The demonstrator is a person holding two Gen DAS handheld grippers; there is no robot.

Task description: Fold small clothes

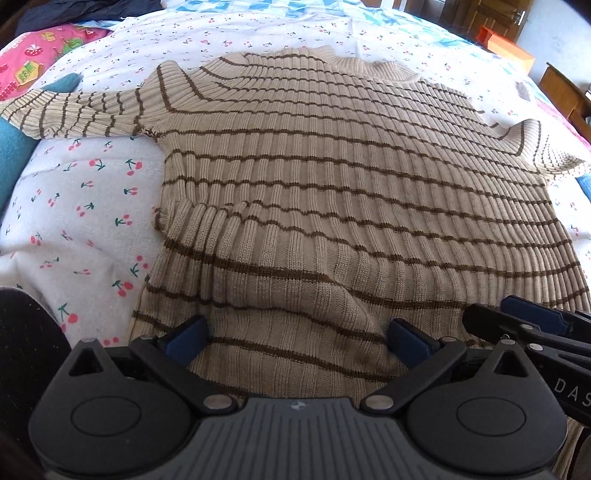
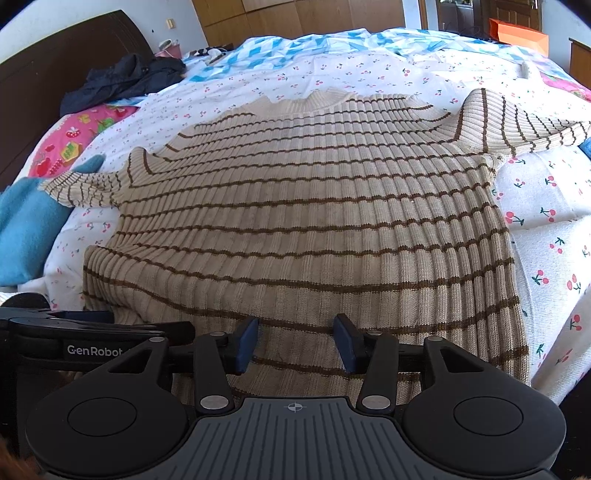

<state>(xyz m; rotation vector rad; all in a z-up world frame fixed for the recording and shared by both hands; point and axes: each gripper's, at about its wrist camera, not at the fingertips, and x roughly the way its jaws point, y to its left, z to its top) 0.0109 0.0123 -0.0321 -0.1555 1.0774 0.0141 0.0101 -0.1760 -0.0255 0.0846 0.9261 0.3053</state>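
A beige ribbed sweater (image 1: 332,184) with thin brown stripes lies flat on the bed, collar far, hem near, both sleeves spread sideways. My left gripper (image 1: 295,338) hangs open and wide over the hem's left part, where a low bump of knit rises between its blue pads without touching them. In the right wrist view the same sweater (image 2: 295,206) fills the middle. My right gripper (image 2: 295,341) stands open over the hem, its pads apart with flat knit showing between them. The two grippers sit side by side; the left one's body (image 2: 92,332) shows at the right view's left edge.
A white cherry-print sheet (image 2: 546,206) covers the bed. A teal cushion (image 2: 26,236) and a pink patterned cloth (image 2: 74,144) lie at the left. Dark clothing (image 2: 125,77) is heaped by the brown headboard (image 2: 44,74). An orange box (image 2: 517,33) stands at the far right.
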